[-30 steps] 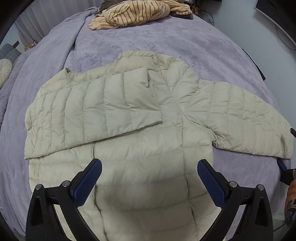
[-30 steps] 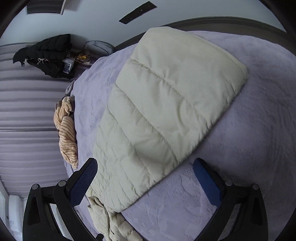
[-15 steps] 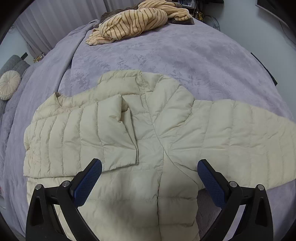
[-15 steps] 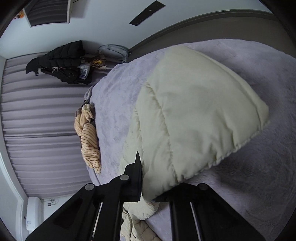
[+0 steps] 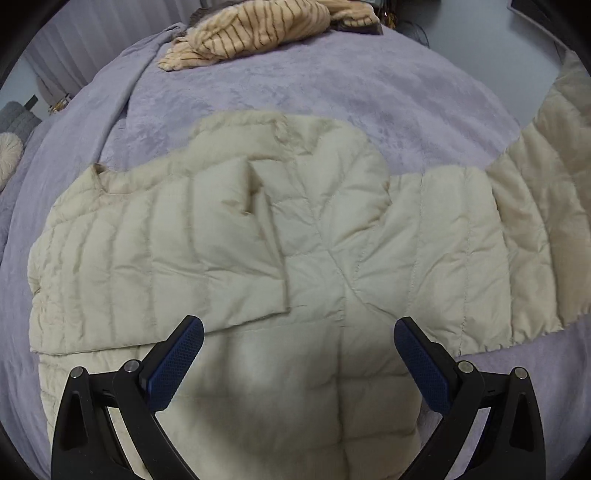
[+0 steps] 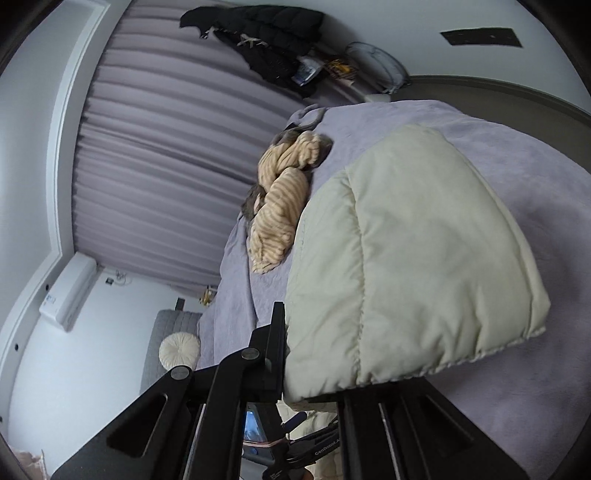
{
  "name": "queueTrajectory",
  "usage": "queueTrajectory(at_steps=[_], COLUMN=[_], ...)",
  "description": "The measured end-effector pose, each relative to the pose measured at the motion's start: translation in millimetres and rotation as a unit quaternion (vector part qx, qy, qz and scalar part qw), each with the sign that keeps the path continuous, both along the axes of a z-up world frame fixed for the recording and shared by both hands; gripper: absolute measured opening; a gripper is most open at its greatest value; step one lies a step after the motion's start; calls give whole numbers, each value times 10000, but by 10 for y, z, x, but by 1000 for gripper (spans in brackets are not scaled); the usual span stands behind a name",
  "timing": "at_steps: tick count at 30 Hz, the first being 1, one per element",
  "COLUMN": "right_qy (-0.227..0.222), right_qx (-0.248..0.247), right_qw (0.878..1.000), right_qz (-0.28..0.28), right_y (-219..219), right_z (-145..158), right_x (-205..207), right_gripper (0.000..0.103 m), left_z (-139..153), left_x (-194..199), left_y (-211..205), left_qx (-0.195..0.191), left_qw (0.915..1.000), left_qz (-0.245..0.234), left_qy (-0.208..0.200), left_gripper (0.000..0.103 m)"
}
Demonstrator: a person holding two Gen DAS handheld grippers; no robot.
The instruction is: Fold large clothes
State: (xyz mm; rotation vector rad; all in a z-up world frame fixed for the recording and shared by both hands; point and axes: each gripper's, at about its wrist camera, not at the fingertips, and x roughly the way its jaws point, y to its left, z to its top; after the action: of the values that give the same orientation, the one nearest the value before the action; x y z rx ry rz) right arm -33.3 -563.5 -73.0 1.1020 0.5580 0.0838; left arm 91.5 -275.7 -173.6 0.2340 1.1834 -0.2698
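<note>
A bed [image 5: 369, 96] under a lilac plush cover fills the left wrist view, and on it lies a cream quilted down jacket [image 5: 317, 266], spread flat with its collar toward the far side; the body is stitched in wide puffed panels, matte and softly creased, with a seam running down the middle. One sleeve [image 5: 159, 251] is folded in across the chest, its cuff edge lying near the centre seam; the other sleeve [image 5: 517, 229] stretches out to the right edge of that view and rises off the cover toward its end (the cuff itself runs out of frame there). In the right wrist view that raised cuff end [image 6: 424, 258] bulges large and rounded, its hem of small gathered stitches at the lower edge, the lilac cover showing behind it. A tan striped garment [image 5: 258, 29] sits bunched at the far edge of the bed, well apart from the jacket; pleated grey curtains [image 6: 166, 155] and a dark coat [image 6: 266, 33] hanging high stand beyond. The right gripper [image 6: 310, 369] has its jaws clamped on the sleeve's edge, fabric pinched between them; the left gripper [image 5: 297, 354] hovers over the jacket's lower body with jaws wide, nothing between them.
</note>
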Motion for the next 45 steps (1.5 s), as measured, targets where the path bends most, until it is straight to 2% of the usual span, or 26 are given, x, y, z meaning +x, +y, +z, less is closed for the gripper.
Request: queueTrajectory(at_steps=[3,5,10,13,17,21,24,27,29,30,31,39,45], right_qy=[-60,-60,98,363,841,1316,1564,1718,1774,1774,1765,1654,1423], right_qx=[-407,-674,-1386,-1748,-2127,-2395,-2530,-2551,-2560,-2534,-2517,-2268,-1684], right_qw=[9978,9935,9719,9536,9302,9144,9078,9062,9066,9081,9104,9232,9466], right_qz=[527,914,1898,2426,2869,2986,2955,2902,2849,2822,2768,2625,2353], right_y=[488,894,2032,2671,3216,3423,3474,3439,3423,3405,3380,3256,3117], right_z=[209,296,269,24,-461,-846,-1019,-1101,-1106,-1109,-1097,-921,-668], right_x=[357,592,1173,1462,1670,1734,1739,1754,1734,1727,1711,1620,1482], right_gripper=[7,7,7,7,7,7,8,10,31,60,77,77,77], left_z=[301,418,423,302,113,-48,-127,-185,-220,-237,-251,-287,-245], left_x=[26,84,292,391,456,522,540,537,539,543,547,593,613], left_y=[582,1014,2018,2456,2815,2951,2963,2960,2969,2979,2994,3083,3248], left_qx=[-196,-195,182,265,191,-32,-152,-208,-254,-277,-287,-375,-435], left_qw=[9984,9961,9884,9853,9840,9831,9845,9852,9850,9848,9845,9830,9811], left_qz=[389,693,1269,1505,1666,1771,1700,1666,1690,1701,1717,1797,1881], left_qy=[-348,-515,-816,-765,-600,-463,-403,-329,-252,-216,-193,-107,-114], left_gripper=[103,103,103,103,103,103,103,103,103,103,103,103,103])
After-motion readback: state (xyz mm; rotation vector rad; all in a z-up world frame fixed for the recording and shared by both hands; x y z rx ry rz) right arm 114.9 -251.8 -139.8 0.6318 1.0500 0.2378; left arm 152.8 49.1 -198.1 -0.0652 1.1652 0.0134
